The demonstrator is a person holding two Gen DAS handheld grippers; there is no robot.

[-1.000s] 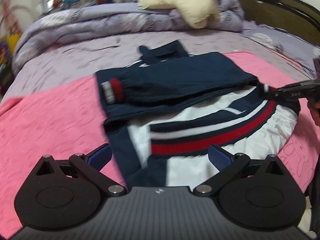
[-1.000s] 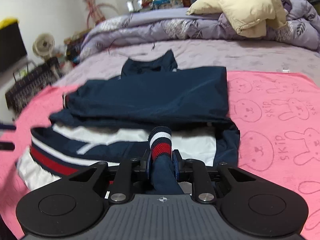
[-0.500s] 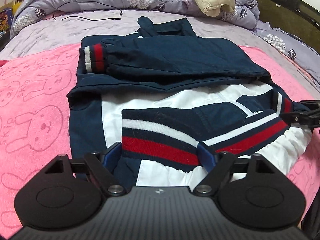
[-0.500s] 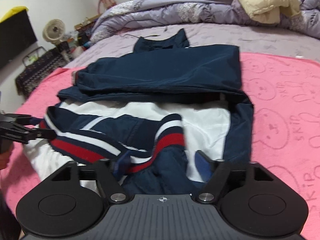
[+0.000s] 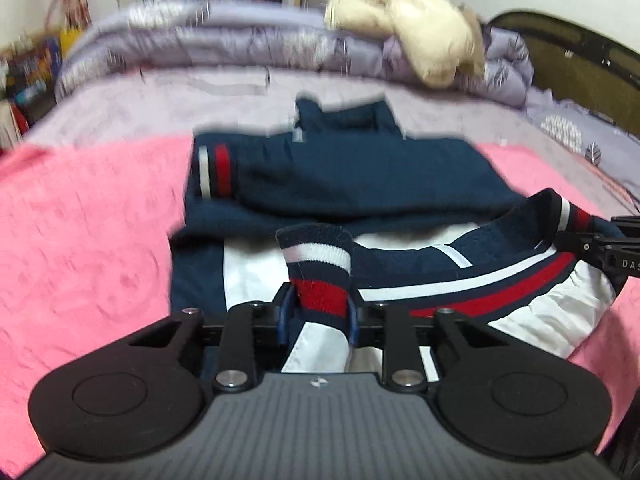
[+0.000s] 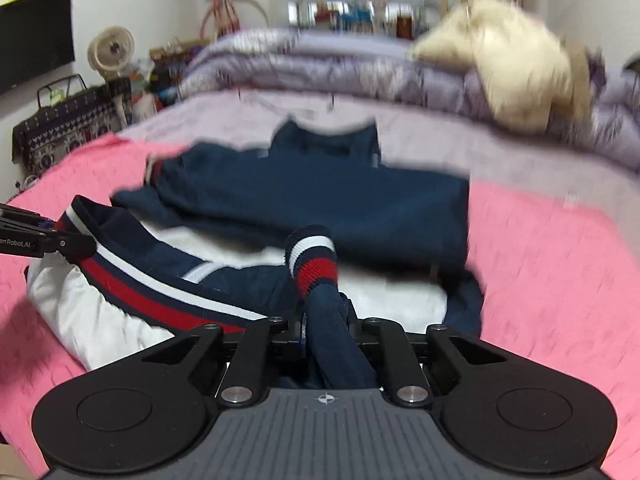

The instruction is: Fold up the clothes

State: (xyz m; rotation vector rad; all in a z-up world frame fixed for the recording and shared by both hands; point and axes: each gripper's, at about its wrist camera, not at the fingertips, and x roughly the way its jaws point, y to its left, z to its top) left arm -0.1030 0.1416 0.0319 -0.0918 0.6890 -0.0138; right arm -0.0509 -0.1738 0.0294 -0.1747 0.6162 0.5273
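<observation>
Half a second ago both tools stood open over the jacket's striped hem [image 5: 472, 294]; their jaws have just been closing. The left tool [image 5: 318, 312] now pinches one end of the hem, the right tool [image 6: 326, 320] the other. The band has risen off the white lining [image 6: 96, 320].

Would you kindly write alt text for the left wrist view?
The left gripper has just closed on the striped hem of a navy jacket lying on a pink blanket. The right gripper holds the hem's far end.

The jacket [image 5: 360, 176] lies on the blanket [image 5: 88, 240], with the rolled duvet [image 5: 224, 40] behind it.
</observation>
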